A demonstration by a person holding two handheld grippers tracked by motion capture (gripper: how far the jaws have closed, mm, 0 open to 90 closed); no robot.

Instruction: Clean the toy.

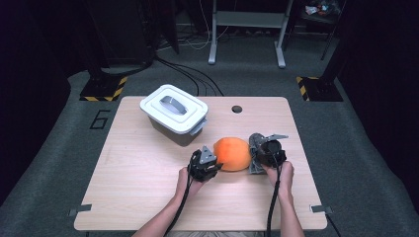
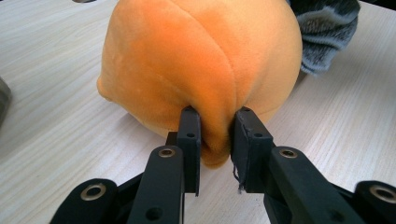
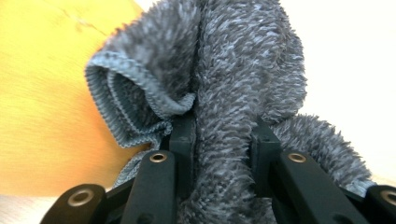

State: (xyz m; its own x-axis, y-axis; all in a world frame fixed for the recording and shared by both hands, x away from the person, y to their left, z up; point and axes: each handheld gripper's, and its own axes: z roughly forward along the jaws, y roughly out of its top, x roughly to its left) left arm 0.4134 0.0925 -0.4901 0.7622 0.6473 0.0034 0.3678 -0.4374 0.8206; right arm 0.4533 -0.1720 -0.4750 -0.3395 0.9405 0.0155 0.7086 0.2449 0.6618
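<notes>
An orange plush ball (image 1: pixel 232 153) lies on the wooden table (image 1: pixel 138 173) between my two grippers. My left gripper (image 1: pixel 205 163) sits at its left side, and in the left gripper view the jaws (image 2: pixel 216 126) pinch a fold of the orange plush (image 2: pixel 201 60). A grey fuzzy cloth (image 1: pixel 255 154) with a ribbed hem lies against the ball's right side. My right gripper (image 1: pixel 269 150) is shut on that grey cloth (image 3: pixel 233 93), which bunches up between its jaws (image 3: pixel 223 135). Orange plush (image 3: pixel 42 93) fills the left of the right gripper view.
A white lidded box (image 1: pixel 174 109) with a grey handle stands at the back left of the table. A small round hole (image 1: pixel 236 109) marks the tabletop behind the ball. Bare wood extends to the left and toward the front edge.
</notes>
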